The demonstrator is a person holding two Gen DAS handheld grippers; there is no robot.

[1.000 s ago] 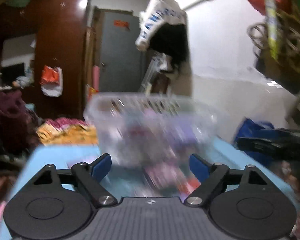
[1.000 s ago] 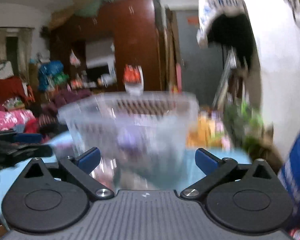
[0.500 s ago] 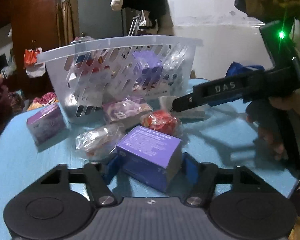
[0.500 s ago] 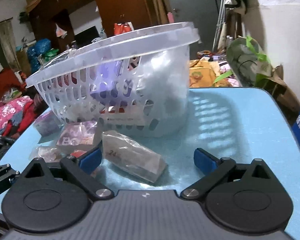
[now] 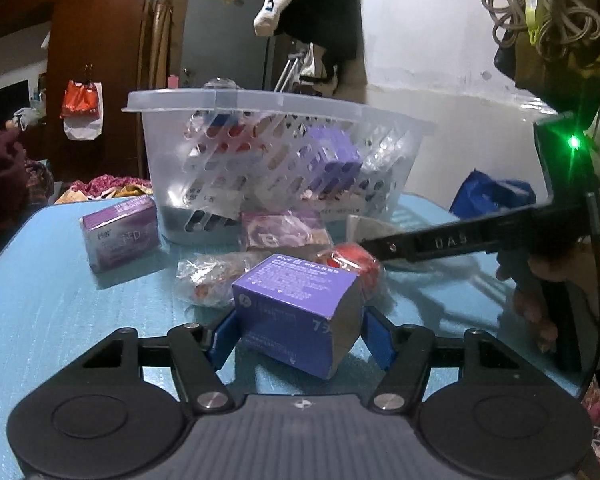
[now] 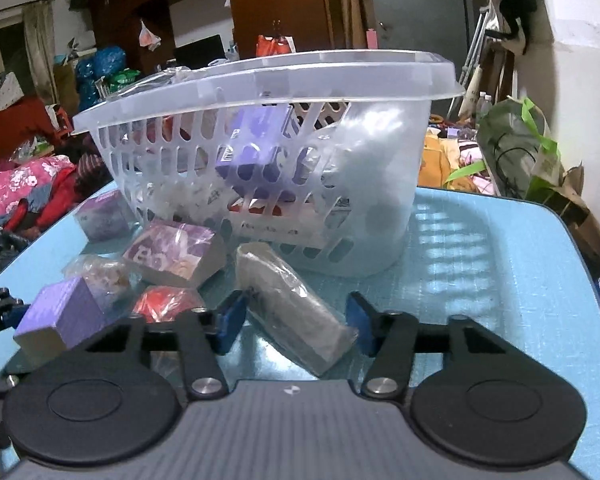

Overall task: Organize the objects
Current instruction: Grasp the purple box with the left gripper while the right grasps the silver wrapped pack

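A clear plastic basket (image 5: pixel 228 100) (image 6: pixel 260 80) holding several packets stands on the blue table (image 5: pixel 60 300). My left gripper (image 5: pixel 298 336) is shut on a purple box (image 5: pixel 292 308), which also shows in the right wrist view (image 6: pixel 60 316). My right gripper (image 6: pixel 296 322) has its blue pads on both sides of a grey wrapped packet (image 6: pixel 292 312), touching or nearly touching it. My right gripper also shows in the left wrist view (image 5: pixel 440 240).
On the table before the basket lie a second purple box (image 5: pixel 120 232) (image 6: pixel 104 216), a purple wrapped pack (image 5: pixel 280 232) (image 6: pixel 172 252), a red wrapped item (image 5: pixel 352 260) (image 6: pixel 164 304) and a clear bag (image 5: pixel 208 280) (image 6: pixel 96 272). Cluttered room lies beyond the table edges.
Both grippers have come down from in front of the basket to the table. The left has closed on the purple box. The right jaws have narrowed around the grey packet.
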